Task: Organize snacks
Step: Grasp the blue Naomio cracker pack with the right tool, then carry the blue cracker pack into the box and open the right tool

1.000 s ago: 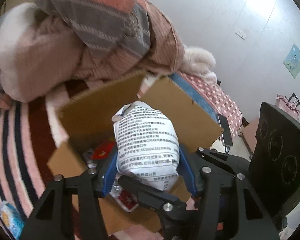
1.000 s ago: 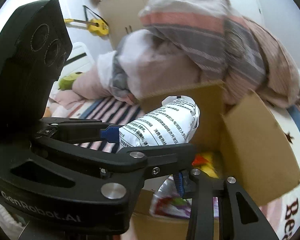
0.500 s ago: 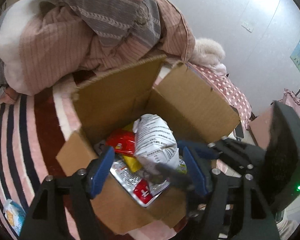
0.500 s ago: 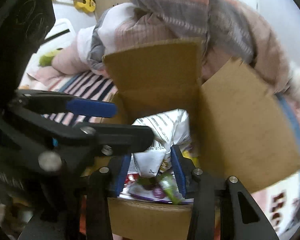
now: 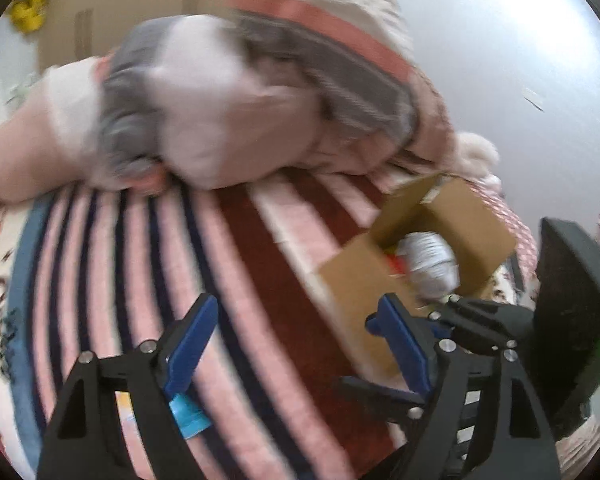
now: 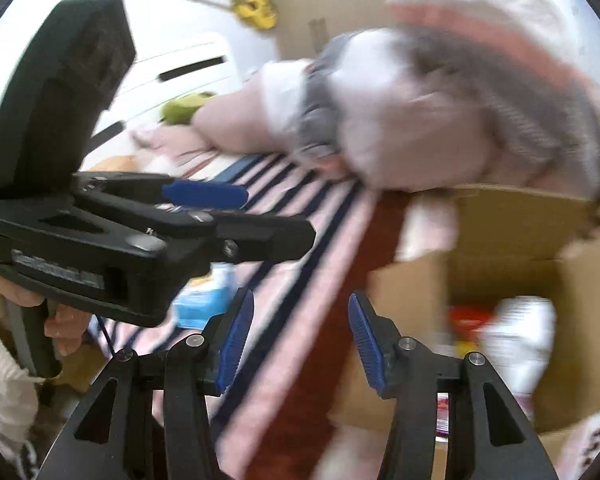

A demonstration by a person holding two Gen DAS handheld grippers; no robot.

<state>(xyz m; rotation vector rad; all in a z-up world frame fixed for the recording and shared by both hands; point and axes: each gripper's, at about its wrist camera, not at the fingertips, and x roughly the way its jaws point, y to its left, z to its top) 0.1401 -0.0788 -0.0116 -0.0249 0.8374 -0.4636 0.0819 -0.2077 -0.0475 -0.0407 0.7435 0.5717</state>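
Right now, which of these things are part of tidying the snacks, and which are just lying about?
Part of the job:
- cardboard box
- white snack bag inside it
- blue snack packet on the striped blanket

Just lying about:
- heap of bedding
- yellow toy guitar

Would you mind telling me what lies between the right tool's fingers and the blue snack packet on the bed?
Only bare striped blanket: the right wrist view shows nothing else between the right tool and the blue packet.
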